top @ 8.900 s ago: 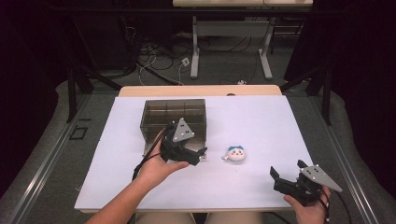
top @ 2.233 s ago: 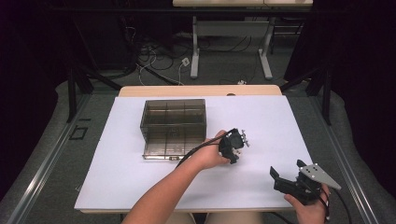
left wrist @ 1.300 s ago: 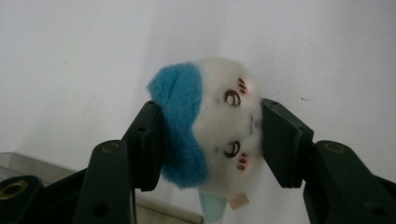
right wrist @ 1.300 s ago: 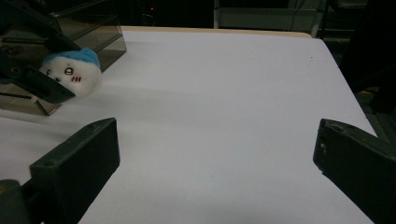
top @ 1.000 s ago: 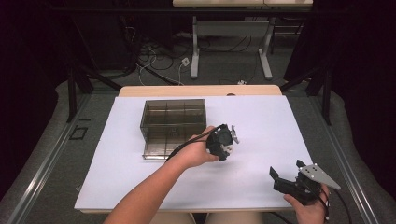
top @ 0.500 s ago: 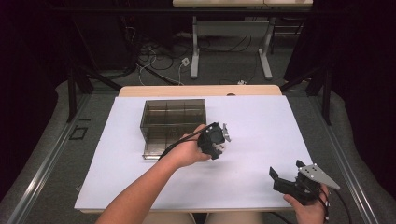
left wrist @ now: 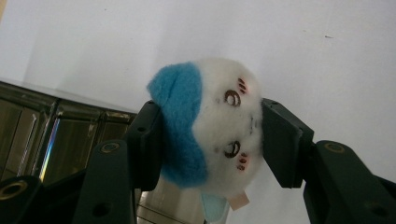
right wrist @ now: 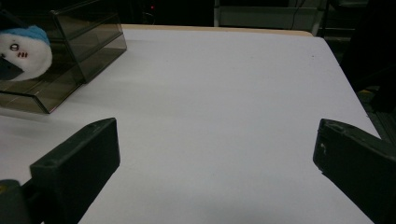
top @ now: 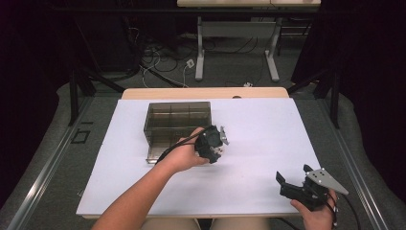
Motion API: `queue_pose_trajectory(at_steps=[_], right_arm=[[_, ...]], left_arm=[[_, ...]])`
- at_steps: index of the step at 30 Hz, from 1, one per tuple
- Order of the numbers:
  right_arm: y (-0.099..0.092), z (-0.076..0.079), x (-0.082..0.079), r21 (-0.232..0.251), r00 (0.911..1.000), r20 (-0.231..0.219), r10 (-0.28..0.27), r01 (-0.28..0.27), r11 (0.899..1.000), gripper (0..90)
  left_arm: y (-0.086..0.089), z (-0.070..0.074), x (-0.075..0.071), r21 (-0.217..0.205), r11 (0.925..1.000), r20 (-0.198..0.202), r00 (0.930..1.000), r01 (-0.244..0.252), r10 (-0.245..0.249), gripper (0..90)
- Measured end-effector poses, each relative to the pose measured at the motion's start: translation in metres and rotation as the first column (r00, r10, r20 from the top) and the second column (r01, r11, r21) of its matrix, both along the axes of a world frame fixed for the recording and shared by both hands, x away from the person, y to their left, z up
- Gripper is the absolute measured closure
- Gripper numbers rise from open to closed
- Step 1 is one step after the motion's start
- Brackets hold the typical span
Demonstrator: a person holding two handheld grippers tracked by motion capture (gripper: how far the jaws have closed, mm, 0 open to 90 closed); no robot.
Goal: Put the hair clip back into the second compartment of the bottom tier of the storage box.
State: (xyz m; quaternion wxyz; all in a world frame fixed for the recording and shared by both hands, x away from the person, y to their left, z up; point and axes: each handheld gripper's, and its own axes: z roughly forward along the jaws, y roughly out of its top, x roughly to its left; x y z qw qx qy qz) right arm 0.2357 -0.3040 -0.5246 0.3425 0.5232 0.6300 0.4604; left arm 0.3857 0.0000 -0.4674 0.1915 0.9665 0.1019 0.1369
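A small white plush toy (left wrist: 210, 128) with a blue cap and a stitched face is pinched between the jaws of my left gripper (left wrist: 212, 135), which is shut on it. In the high view the left gripper (top: 213, 143) hovers beside the right edge of the smoky clear drawer box (top: 174, 124), lifted off the white table (top: 268, 124). The plush toy (right wrist: 23, 51) appears at the far left of the right gripper view, in front of the box (right wrist: 79, 42). My right gripper (top: 293, 184) rests open at the table's front right corner, nothing between its jaws (right wrist: 215, 158).
The drawer box has several compartments and a pulled-out lower tray (top: 158, 153). Beyond the table's far wooden edge (top: 206, 92) lie cables and desk legs on the dark floor. Bare white tabletop stretches between the two grippers.
The left gripper has carried the plush toy leftward and slightly toward the box. The right gripper has stayed put.
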Motion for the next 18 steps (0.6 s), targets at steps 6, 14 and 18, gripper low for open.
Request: queue_pose_trajectory(at_steps=[6,14,18], right_arm=[[0.000,0.000,0.000,0.004,0.9999,-0.013,0.007,-0.007,1.000,0.3],[0.000,0.000,0.000,0.000,0.9999,-0.014,0.006,-0.006,1.000,0.3],[0.000,0.000,0.000,-0.001,0.9999,-0.015,0.006,-0.006,1.000,0.3]], left_arm=[[0.011,0.000,0.000,-0.010,0.9998,-0.004,0.9999,-0.014,0.014,46.4],[0.022,0.000,0.002,-0.018,0.9992,-0.003,0.9994,-0.034,0.034,46.4],[0.025,0.000,0.002,-0.021,0.9990,-0.005,0.9992,-0.041,0.041,46.4]])
